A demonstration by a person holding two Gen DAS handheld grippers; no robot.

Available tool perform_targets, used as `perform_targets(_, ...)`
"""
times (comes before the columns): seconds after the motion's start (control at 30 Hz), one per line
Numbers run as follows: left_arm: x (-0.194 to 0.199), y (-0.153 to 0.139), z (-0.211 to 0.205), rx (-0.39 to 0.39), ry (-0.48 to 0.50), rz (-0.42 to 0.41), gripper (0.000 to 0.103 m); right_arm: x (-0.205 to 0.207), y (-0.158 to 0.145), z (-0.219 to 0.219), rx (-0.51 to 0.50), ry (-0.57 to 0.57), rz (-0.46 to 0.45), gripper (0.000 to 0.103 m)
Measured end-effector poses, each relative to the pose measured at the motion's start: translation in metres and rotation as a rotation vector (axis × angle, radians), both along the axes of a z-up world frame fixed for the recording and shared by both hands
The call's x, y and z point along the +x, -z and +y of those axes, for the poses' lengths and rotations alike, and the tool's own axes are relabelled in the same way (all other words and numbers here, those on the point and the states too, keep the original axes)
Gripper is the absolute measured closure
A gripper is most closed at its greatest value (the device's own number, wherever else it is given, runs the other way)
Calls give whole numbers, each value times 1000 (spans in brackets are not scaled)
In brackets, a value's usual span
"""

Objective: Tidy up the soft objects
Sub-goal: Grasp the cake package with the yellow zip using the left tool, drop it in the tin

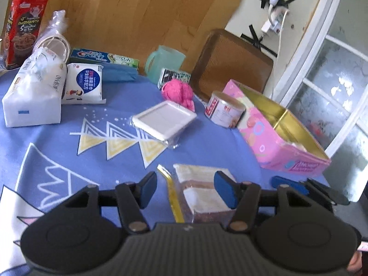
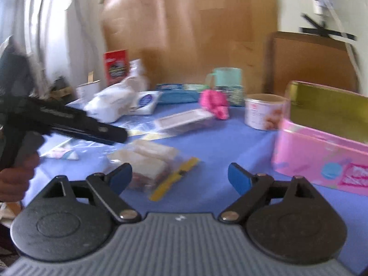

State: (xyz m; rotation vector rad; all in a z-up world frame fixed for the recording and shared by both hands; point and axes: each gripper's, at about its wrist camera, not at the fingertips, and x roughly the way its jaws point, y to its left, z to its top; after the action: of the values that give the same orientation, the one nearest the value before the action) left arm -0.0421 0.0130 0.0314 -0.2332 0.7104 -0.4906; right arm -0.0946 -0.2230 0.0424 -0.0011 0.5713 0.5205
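A clear zip bag of folded white cloths with a yellow seal lies on the blue tablecloth. My left gripper is open, its blue pads on either side of the bag. In the right wrist view the bag lies just ahead and left of my open, empty right gripper. The left gripper shows as a black bar above the bag. A pink yarn ball and a white tissue pack lie farther back. An open pink tin box stands at the right.
A white flat case, a small round tin, a mint cup, a toothpaste box, a wipes pack and a red box crowd the table. A brown tray leans at the back.
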Motion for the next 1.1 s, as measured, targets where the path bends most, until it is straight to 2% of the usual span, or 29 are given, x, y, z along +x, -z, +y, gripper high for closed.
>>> perform_targets(0.07,1,4,-2,18,-8,22,48,6,6,12,-36,-39,20,11)
perform_targets(0.13,6,12,-4,-1,-2,74,51,14,16,26,-81,-64,49,14)
perform_targets(0.17,7,15,-3,-37,8,81,58,16,21,30,-93,-74,67,25)
perform_targets(0.2,7,16,-5,-64,22,90,59,16,20,32,-88,-77,55,30)
perform_targets(0.27,9,10,-13,-58,32,82,60,10,16,32,-101,-71,32,36)
perform_targets(0.33,8,-3,-24,-35,57,38,60,7,11,25,-99,-36,-4,40)
perform_targets(0.53,16,-58,-85,-33,196,-137,61,-5,-26,-30,-75,165,-208,40)
perform_targets(0.7,32,-83,-159,-36,325,-245,62,3,-41,-85,-105,346,-266,40)
perform_targets(0.8,44,-81,-198,-23,364,-260,62,17,-36,-110,-153,439,-270,40)
perform_targets(0.93,54,-72,-232,21,345,-228,62,38,-15,-133,-323,661,-267,39)
perform_targets(1.03,51,-63,-234,40,329,-222,62,34,-13,-158,-221,729,-227,39)
perform_targets(1.1,51,-58,-231,62,321,-220,62,30,-13,-161,-199,738,-226,39)
